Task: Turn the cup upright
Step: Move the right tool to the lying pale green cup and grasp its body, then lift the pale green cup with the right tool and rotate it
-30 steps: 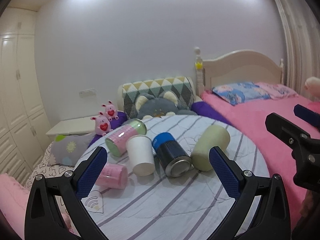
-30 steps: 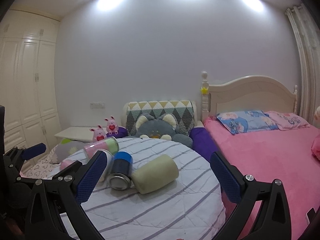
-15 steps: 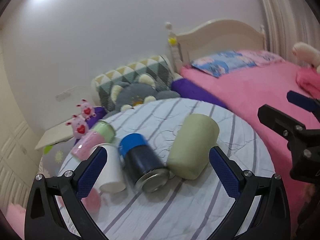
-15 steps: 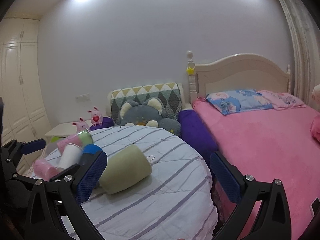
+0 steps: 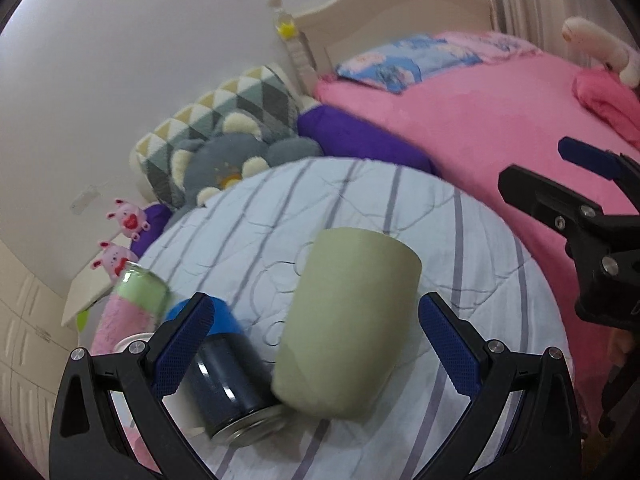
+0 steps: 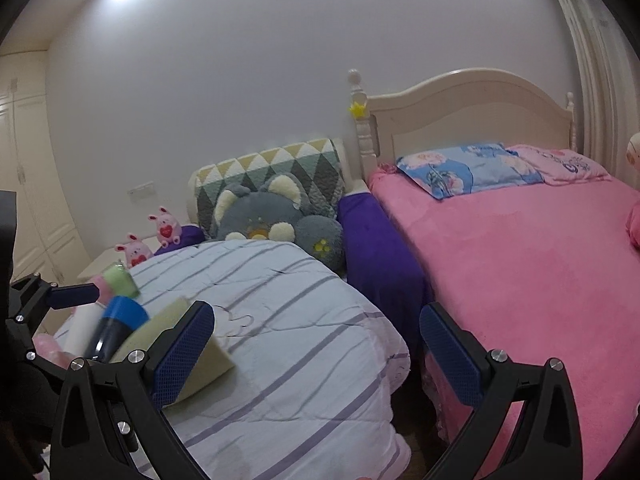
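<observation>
A pale green cup (image 5: 344, 320) lies on its side on the round table with a striped cloth (image 5: 360, 208). My left gripper (image 5: 316, 344) is open, its blue pads on either side of the cup and apart from it. The cup also shows in the right wrist view (image 6: 176, 344), partly behind a finger. My right gripper (image 6: 316, 352) is open and empty, over the table's right edge; it shows at the right of the left wrist view (image 5: 576, 200).
A dark blue can (image 5: 224, 380) lies beside the green cup on its left. A pink and green cup (image 5: 132, 304) and a white cup (image 6: 82, 330) lie further left. A pink bed (image 6: 520, 260) stands right of the table. Cushions (image 6: 276, 208) lie behind it.
My left gripper has moved forward and right, so the green cup now sits between its pads. My right gripper has swung right, toward the bed.
</observation>
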Motion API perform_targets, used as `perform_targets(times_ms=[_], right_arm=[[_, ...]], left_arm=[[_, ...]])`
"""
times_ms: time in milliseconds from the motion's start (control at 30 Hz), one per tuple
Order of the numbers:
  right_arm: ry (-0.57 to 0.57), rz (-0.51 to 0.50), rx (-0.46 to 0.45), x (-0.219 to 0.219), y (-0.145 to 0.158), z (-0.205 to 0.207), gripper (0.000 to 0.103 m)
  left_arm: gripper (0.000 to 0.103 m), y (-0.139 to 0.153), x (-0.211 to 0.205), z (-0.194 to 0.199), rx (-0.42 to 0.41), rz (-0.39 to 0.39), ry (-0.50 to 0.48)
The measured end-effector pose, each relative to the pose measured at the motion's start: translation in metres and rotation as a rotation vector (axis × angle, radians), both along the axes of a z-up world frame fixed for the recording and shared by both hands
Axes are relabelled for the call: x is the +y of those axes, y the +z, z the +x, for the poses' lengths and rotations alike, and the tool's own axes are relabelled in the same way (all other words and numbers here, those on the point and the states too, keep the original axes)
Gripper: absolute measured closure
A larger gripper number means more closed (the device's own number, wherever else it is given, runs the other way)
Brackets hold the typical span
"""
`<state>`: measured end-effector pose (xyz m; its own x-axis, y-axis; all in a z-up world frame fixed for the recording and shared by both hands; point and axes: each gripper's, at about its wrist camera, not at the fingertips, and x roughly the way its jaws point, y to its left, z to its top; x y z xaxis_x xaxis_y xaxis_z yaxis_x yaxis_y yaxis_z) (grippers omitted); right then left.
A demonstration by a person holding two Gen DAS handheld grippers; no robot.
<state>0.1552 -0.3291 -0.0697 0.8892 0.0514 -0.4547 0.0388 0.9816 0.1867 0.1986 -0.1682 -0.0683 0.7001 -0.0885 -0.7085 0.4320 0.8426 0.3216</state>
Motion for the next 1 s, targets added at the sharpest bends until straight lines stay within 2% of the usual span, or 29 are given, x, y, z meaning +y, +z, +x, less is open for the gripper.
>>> perform_targets(times_ms=[333, 433, 1000], right_arm=[[-0.009, 0.102, 0.065, -0.017, -0.022, 0.017, 0.0], [0.002, 0.11, 0.081, -0.018, -0.027, 0.02, 0.0], [0.038, 0.149, 0.098, -0.019, -0.032, 0.021, 0.0]], left_arm=[[0.0, -0.024, -0.018, 0.025, 0.129, 0.035, -0.002], [0.017, -0.031, -0.02, 0.03, 0.17, 0.03, -0.01], [0.018, -0.023, -0.012, 0.028, 0.184, -0.002, 0.036]])
